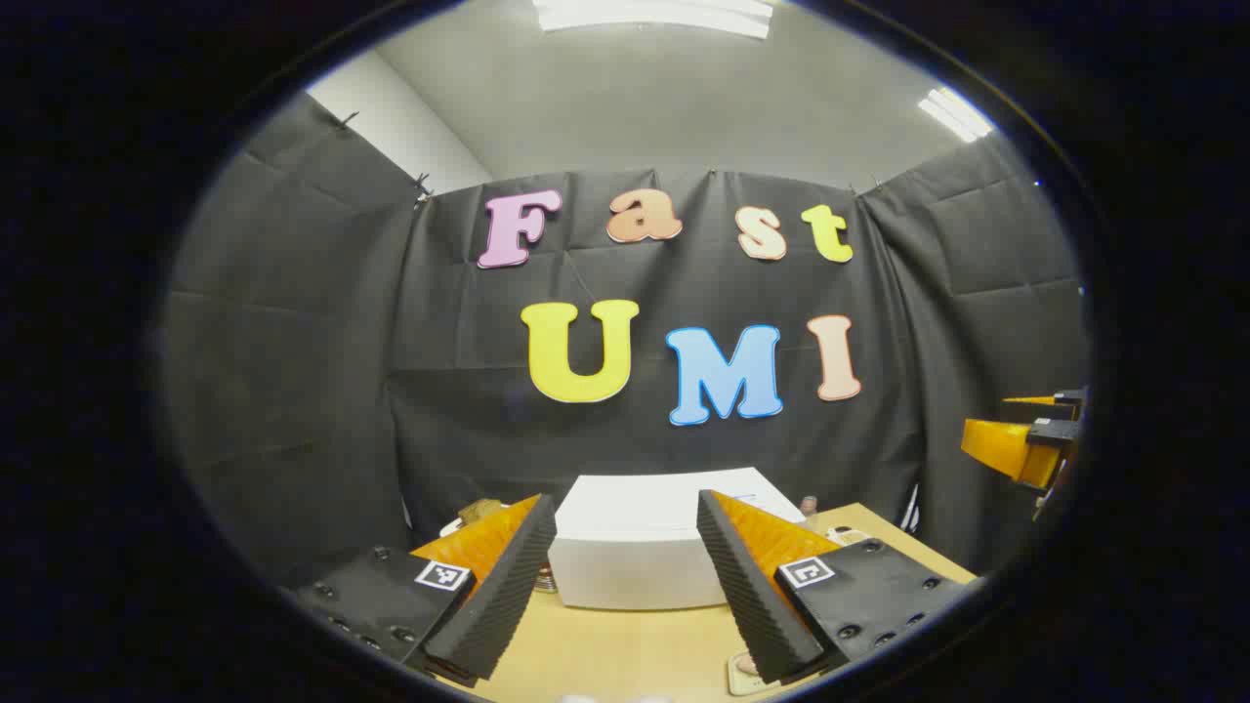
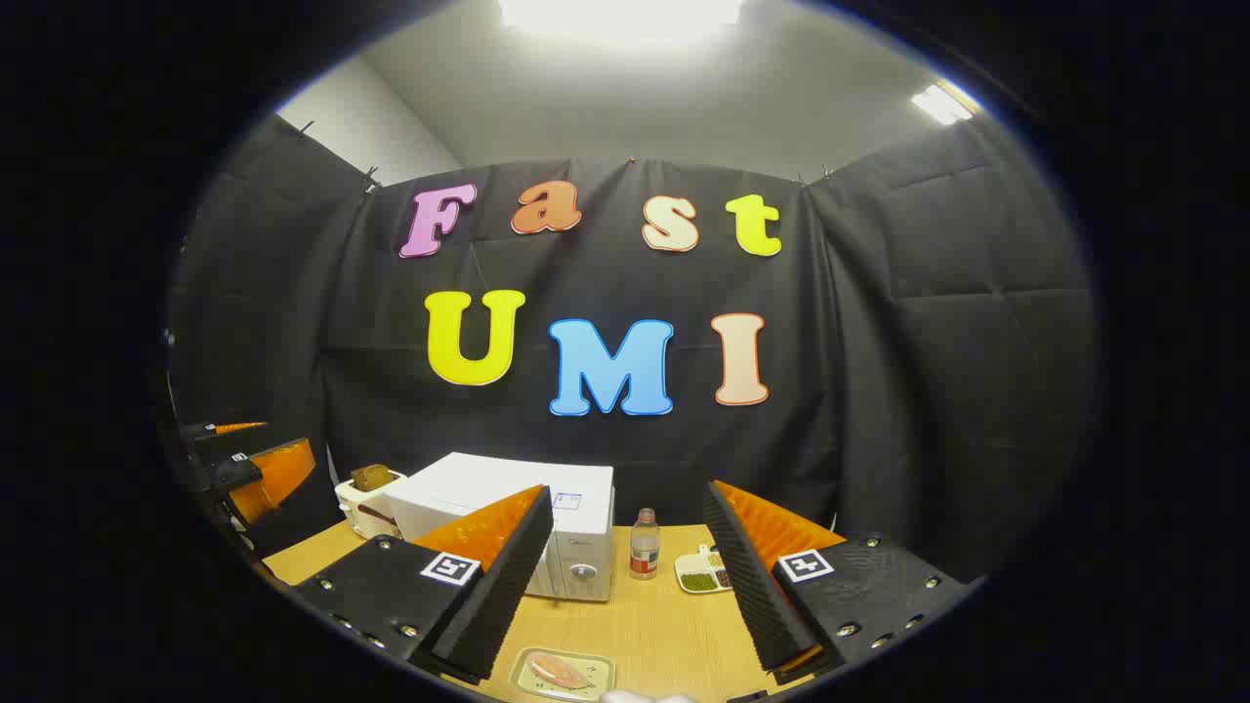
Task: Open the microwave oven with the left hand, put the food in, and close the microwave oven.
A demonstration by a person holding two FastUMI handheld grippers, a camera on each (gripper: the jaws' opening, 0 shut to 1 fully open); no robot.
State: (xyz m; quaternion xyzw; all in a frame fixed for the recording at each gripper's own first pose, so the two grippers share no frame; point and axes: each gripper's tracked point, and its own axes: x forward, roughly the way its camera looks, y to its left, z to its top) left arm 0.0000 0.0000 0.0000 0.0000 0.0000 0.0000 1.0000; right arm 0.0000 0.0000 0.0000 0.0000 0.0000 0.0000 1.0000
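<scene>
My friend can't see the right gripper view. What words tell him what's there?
A white microwave, door shut, sits on a wooden table between the open right gripper fingers. A bottle stands beside it, a toaster behind, and a tray of food nearest.

Black cloth wall [image 2: 928, 322] draped around the booth on three sides, white room wall [image 1: 391, 117] behind at far left, ceiling lights [image 2: 620, 12] on, light wooden bench [image 2: 664, 625] below.

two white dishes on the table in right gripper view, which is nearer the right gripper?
The tray with the pale food, lying at the table's near edge between the right gripper's fingers. The divided dish lies farther back, beside the bottle near the microwave.
</scene>
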